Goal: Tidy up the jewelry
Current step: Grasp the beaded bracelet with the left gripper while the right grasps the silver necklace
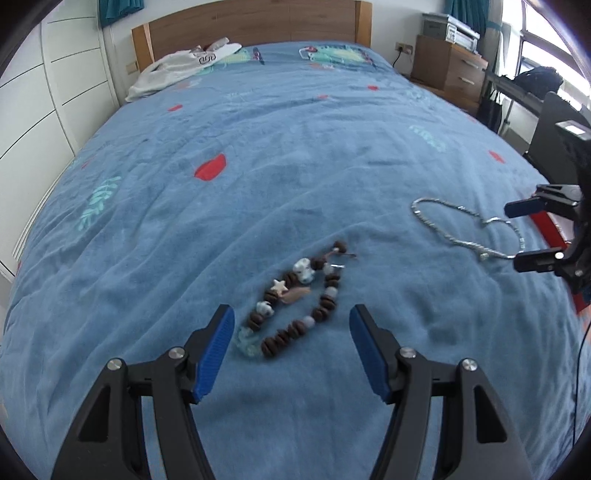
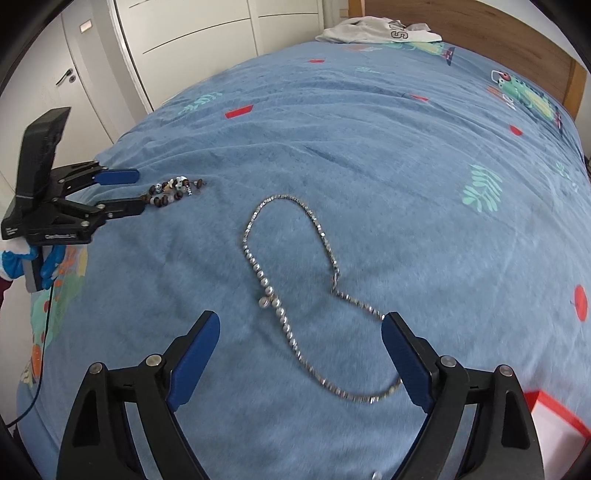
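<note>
Neither piece is put away yet: the beaded bracelet [image 1: 295, 295] and the silver pearl necklace [image 2: 295, 295] both lie loose on the blue bedspread [image 1: 295, 147], well apart from each other. The left gripper [image 1: 291, 325] hovers with jaws apart, the bracelet just beyond and between its fingertips. The right gripper [image 2: 301, 332] is likewise spread, straddling the necklace's near loop, with the right finger [image 2: 402, 350] just beside the chain; no pad is pressing on it.

Blue fleece bedspread [image 1: 295, 155] printed with red patches, teal fern fronds and a green cartoon creature near the brown wooden headboard [image 1: 251, 22]; on the bedspread, a dark-brown bead bracelet [image 1: 295, 299] with white, pale-blue and cream star charms, and a silver pearl-strung chain necklace [image 2: 295, 295]; black grippers, blue pads [image 2: 192, 354]
</note>
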The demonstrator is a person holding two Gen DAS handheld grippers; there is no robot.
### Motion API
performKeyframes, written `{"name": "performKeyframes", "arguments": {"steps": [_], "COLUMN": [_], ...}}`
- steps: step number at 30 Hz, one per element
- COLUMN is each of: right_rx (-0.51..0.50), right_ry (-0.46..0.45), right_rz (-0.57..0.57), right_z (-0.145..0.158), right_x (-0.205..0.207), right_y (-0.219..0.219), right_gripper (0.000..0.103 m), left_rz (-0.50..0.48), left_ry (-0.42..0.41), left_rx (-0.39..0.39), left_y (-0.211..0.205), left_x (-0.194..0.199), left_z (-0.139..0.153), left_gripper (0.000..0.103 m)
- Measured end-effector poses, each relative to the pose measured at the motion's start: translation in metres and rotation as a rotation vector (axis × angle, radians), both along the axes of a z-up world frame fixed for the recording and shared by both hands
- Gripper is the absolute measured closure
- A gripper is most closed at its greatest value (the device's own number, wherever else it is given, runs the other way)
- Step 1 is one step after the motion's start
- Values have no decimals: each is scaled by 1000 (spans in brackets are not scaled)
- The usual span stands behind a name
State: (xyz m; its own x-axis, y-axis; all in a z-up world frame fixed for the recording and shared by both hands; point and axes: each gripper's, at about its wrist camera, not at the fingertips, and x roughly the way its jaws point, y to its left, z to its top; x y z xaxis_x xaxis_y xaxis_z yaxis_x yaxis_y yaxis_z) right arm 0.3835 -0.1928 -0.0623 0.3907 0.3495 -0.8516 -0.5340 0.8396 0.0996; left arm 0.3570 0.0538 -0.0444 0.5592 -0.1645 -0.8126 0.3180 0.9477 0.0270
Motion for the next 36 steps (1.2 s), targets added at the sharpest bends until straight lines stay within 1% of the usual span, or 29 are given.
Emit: {"name": "performKeyframes", "arguments": {"steps": [5, 8, 12, 14, 17, 18, 19, 20, 21, 22, 23, 24, 25, 27, 28, 29, 36], "right_rx": [-4, -16, -43, -53, -65, -69, -75, -79, -80, -78, -72, -64, -59, -43, -41, -40, 12], "right_ry": [8, 19, 34, 35, 36, 39, 38, 37, 39, 43, 48, 58, 66, 93, 100, 103, 94], "right_rz": [8, 9, 7, 6, -2, -4, -5, -9, -17, -24, -28, -32, -34, -32, -30, -27, -29], "right_z": [-7, -15, -26, -29, -31, -31, -32, -32, -31, -31, -30, -29, -28, -28, -29, -29, -20], "right_x": [10, 17, 24, 26, 24, 23, 22, 20, 18, 17, 15, 13, 11, 5, 0, -5, -54], "right_y": [2, 4, 7, 10, 12, 14, 15, 15, 14, 13, 12, 11, 11, 10, 11, 12, 17], "right_gripper": [14, 14, 14, 13, 14, 18, 24, 28, 37, 47, 52, 64, 76, 92, 96, 97, 97], "left_rz": [27, 23, 33, 45, 64, 70, 75, 76, 77, 77, 73, 71, 70, 72, 76, 82, 124], "left_ry": [40, 58, 62, 62, 55, 49, 44, 43, 44, 45, 46, 48, 49, 43, 46, 52, 49], "left_rx": [-25, -25, -36, -34, -29, -20, -16, -23, -31, -40, -45, -42, -30, -9, -12, -18, -18], "left_y": [8, 8, 8, 6, 2, 0, -1, -2, -3, -5, -7, -10, -13, -20, -21, -22, -32], "left_x": [14, 18, 22, 24, 22, 20, 18, 16, 15, 14, 12, 10, 9, 2, 0, -4, -45], "left_z": [-17, -24, -27, -28, -28, -29, -29, -29, -29, -28, -27, -26, -25, -23, -22, -22, -9], "left_gripper": [40, 40, 40, 40, 41, 41, 44, 50, 55, 64, 76, 82, 84, 85, 86, 94, 94]}}
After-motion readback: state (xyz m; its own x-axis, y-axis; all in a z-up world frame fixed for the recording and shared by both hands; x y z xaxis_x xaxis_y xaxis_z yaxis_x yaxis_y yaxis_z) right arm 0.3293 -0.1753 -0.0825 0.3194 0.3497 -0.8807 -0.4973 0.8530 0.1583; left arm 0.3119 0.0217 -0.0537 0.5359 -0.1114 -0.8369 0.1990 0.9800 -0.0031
